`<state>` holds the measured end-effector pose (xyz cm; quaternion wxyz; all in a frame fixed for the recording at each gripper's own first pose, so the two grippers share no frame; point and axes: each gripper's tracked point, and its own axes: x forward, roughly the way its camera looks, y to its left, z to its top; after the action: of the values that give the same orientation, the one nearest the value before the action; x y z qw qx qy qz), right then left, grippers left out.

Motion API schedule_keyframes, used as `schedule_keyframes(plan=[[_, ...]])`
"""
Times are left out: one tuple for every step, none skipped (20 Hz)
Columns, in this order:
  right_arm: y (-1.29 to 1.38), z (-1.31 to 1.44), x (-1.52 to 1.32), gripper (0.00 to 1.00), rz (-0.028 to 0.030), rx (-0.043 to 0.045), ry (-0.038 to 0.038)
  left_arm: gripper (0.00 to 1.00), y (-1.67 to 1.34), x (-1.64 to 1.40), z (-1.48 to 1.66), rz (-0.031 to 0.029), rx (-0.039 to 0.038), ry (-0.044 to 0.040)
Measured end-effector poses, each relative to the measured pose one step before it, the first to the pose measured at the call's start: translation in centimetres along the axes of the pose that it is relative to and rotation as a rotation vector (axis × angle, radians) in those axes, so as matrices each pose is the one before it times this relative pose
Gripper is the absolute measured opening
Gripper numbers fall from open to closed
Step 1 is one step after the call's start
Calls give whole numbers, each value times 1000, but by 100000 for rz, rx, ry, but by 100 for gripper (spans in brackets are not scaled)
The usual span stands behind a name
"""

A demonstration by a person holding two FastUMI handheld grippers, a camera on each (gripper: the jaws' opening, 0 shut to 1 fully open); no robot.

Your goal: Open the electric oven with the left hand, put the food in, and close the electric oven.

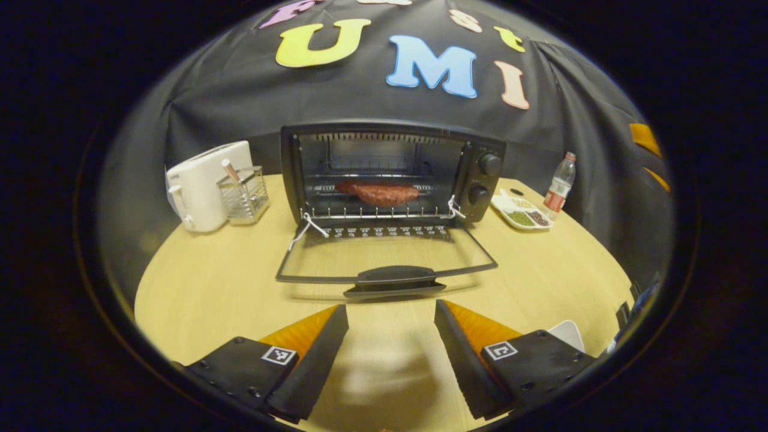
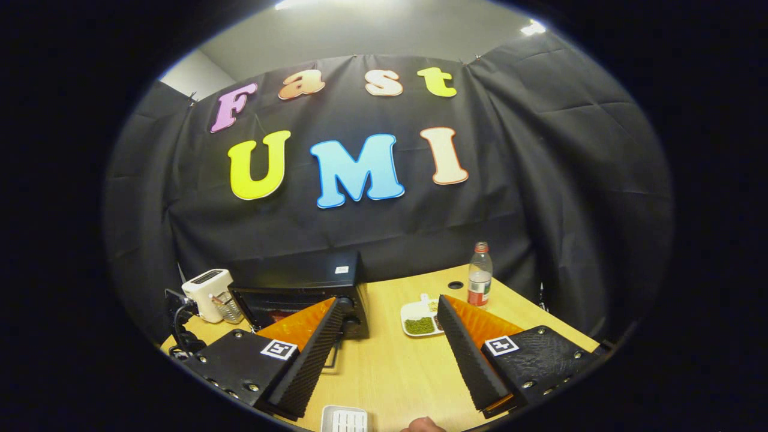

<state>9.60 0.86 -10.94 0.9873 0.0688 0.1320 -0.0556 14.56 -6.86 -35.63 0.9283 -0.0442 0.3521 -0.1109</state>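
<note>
A black electric oven (image 1: 480, 174) stands at the back of the wooden table with its glass door (image 1: 387, 261) folded down flat toward me. A reddish-brown piece of food (image 1: 381, 193) lies on the wire rack inside. My left gripper (image 1: 391, 348) hangs open just in front of the door's handle (image 1: 393, 277), holding nothing. In the right gripper view the oven (image 2: 300, 288) is at the left behind the left finger. My right gripper (image 2: 389, 354) is open and empty, raised above the table to the oven's right.
A white toaster (image 1: 204, 183) and a wire holder (image 1: 243, 195) stand left of the oven. To its right lie a white divided dish (image 1: 521, 213) of beans and a plastic bottle (image 1: 559, 186). A small white object (image 2: 344, 419) lies near the table's front edge.
</note>
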Motion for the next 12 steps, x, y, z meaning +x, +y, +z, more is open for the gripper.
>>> schedule_keyframes(plan=[[-678, -102, -416, 98, -1813, -278, 459, 98, -15, 762, -242, 492, 965, 889], [-637, 68, -403, 98, -1821, -670, -89, 100, -84, 770, -156, -214, 909, 625], [-630, 54, -321, 98, -1676, -699, -185, 100, -185, 579, -99, -261, 814, 490], [-455, 30, -246, 98, -1327, -394, -31, 98, -73, 551, -84, -428, 577, 600], [-325, 4, -415, 98, -894, 28, 47, 98, -205, 366, -176, -29, 567, 193], [-235, 39, -272, 98, -817, 421, 407, 98, 54, 425, 81, 527, 668, -431], [-276, -141, -201, 98, -861, 307, 231, 99, 78, 315, 126, 924, 906, -551], [-141, -94, -84, 98, -953, -201, 30, 100, 147, 367, 34, 871, 889, -257], [-57, -239, -122, 98, -329, -504, 297, 100, 87, 289, -142, 879, 206, 300], [195, -207, -135, 98, 120, -590, 362, 100, -131, 97, -296, -39, -970, 1060], [206, -130, -156, 98, 366, -720, -6, 98, 119, 391, -43, 404, 123, -718], [281, 18, 14, 98, 511, -703, 111, 100, 75, 10, -110, 375, -35, 670]])
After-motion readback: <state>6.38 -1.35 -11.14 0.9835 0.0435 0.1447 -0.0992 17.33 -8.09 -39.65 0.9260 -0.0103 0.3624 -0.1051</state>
